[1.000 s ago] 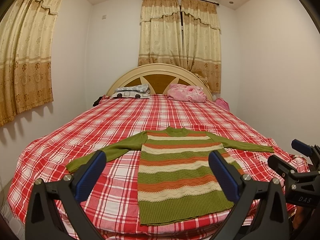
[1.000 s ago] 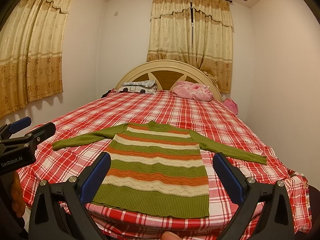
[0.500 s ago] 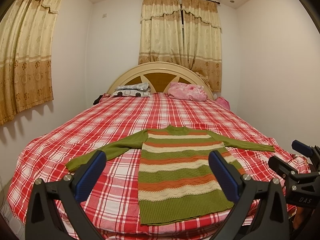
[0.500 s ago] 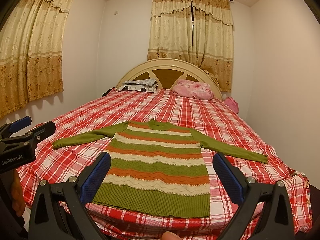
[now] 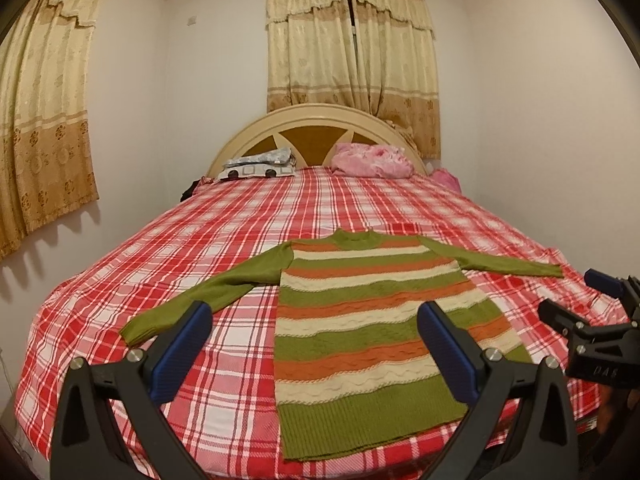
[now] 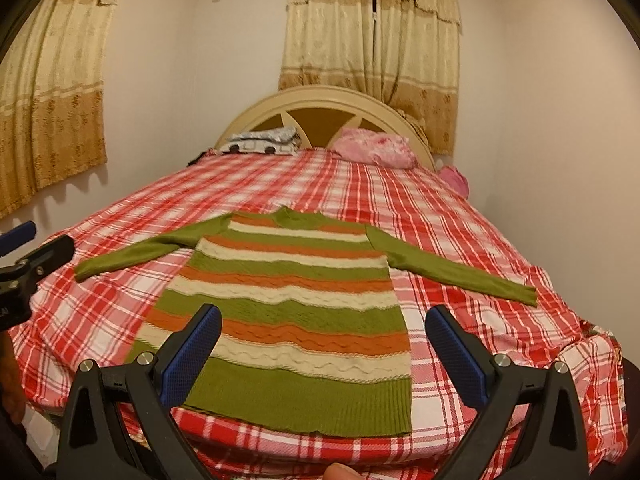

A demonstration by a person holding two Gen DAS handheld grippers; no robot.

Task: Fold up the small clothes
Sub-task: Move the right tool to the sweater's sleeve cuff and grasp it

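A small knitted sweater (image 5: 360,320) (image 6: 292,304) with green, orange and cream stripes lies flat on the red plaid bed (image 5: 248,216) (image 6: 440,216), neck toward the headboard, both green sleeves spread out sideways. My left gripper (image 5: 312,332) hovers open above the near left part of the sweater, its blue-padded fingers wide apart and empty. My right gripper (image 6: 324,336) is open too, held over the hem area with nothing between its fingers. Each gripper also shows at the edge of the other's view: the right gripper (image 5: 600,308), the left gripper (image 6: 28,256).
Two pillows, a grey-white pillow (image 5: 260,166) and a pink pillow (image 5: 372,160), rest against the cream headboard (image 5: 316,120). Walls with curtains close in left and behind. The bed's near edge (image 6: 280,452) is just below the hem. A fingertip (image 6: 340,472) shows at the bottom.
Both grippers have moved forward and tilted down toward the bed, so the sweater fills more of each view. The sweater itself has not moved, and both grippers stay open.
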